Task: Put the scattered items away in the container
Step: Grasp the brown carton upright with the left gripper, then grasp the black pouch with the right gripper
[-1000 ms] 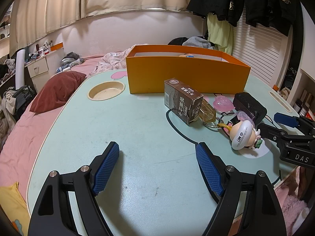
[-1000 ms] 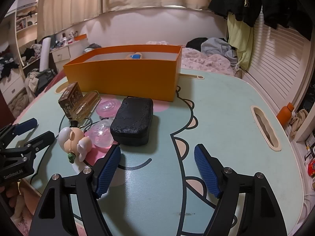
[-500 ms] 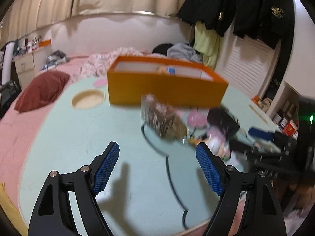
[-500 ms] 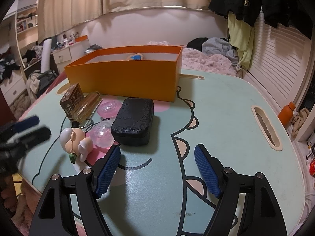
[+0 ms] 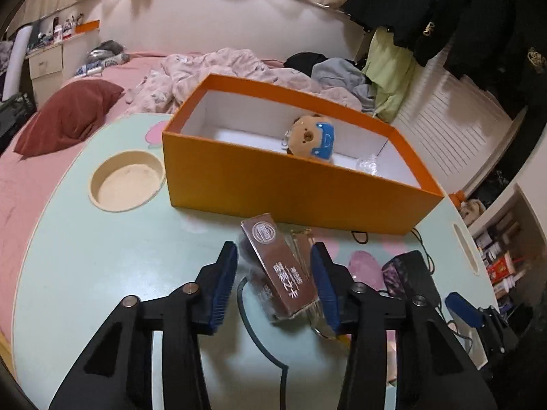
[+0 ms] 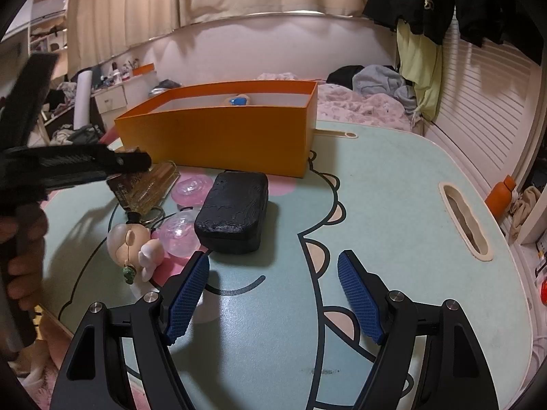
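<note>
My left gripper (image 5: 275, 282) is over the brown carton (image 5: 278, 266), its blue pads on either side of it with a gap on the left; the jaws are partly closed. A clear bottle (image 5: 301, 242) lies against the carton. The orange box (image 5: 294, 184) behind holds a plush bear (image 5: 312, 136). My right gripper (image 6: 273, 294) is open and empty above the table, just in front of the black case (image 6: 234, 215). The carton (image 6: 126, 184), two pink shells (image 6: 181, 232) and a white figurine (image 6: 131, 242) lie left of the case.
The mint table (image 6: 393, 212) has a round cup recess (image 5: 126, 179) at the left and a slot handle (image 6: 465, 218) at the right. An orange bottle (image 6: 501, 194) stands beyond the right edge. Bedding and a red pillow (image 5: 68, 116) lie behind.
My left gripper has moved forward and down over the carton and its jaws have narrowed around it. My right gripper has barely moved.
</note>
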`<state>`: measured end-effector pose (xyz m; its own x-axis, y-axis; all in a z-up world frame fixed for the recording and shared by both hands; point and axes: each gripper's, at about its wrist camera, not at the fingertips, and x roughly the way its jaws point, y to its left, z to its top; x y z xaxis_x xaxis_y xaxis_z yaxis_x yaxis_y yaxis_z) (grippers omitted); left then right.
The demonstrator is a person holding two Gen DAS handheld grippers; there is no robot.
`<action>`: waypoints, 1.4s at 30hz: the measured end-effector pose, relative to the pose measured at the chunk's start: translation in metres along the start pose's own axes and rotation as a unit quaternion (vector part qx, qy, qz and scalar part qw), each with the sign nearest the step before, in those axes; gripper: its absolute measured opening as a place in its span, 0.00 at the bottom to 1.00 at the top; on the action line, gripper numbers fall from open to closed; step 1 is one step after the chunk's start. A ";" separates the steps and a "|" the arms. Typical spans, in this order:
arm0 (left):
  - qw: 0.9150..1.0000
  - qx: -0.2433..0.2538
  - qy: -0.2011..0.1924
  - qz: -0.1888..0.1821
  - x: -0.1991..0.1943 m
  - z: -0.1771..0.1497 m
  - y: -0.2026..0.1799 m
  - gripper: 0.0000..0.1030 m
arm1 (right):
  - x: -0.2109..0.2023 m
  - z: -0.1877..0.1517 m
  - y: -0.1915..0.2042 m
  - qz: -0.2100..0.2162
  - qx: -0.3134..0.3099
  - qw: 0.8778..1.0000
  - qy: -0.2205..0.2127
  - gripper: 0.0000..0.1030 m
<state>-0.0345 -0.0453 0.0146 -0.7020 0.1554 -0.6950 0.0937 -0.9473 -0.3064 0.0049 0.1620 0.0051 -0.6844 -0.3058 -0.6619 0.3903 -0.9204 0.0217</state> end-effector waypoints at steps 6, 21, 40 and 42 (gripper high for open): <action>1.000 -0.012 -0.010 -0.005 -0.008 -0.002 0.008 0.27 | 0.000 0.000 -0.002 0.006 0.006 1.000 -0.001 0.75; 1.000 0.013 -0.013 0.017 -0.014 -0.010 0.014 0.20 | -0.003 0.001 -0.023 0.043 0.055 0.997 -0.018 0.76; 1.000 0.002 -0.024 0.007 -0.018 -0.020 0.020 0.20 | 0.036 0.043 -0.004 0.045 0.045 0.997 0.052 0.47; 1.000 0.005 -0.026 0.008 -0.019 -0.021 0.020 0.20 | 0.035 0.041 -0.003 0.031 0.032 0.998 0.051 0.38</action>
<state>-0.0047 -0.0609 0.0077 -0.7361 0.1253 -0.6652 0.0981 -0.9526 -0.2881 -0.0457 0.1444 0.0126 -0.5930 -0.3398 -0.7300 0.3885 -0.9148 0.1103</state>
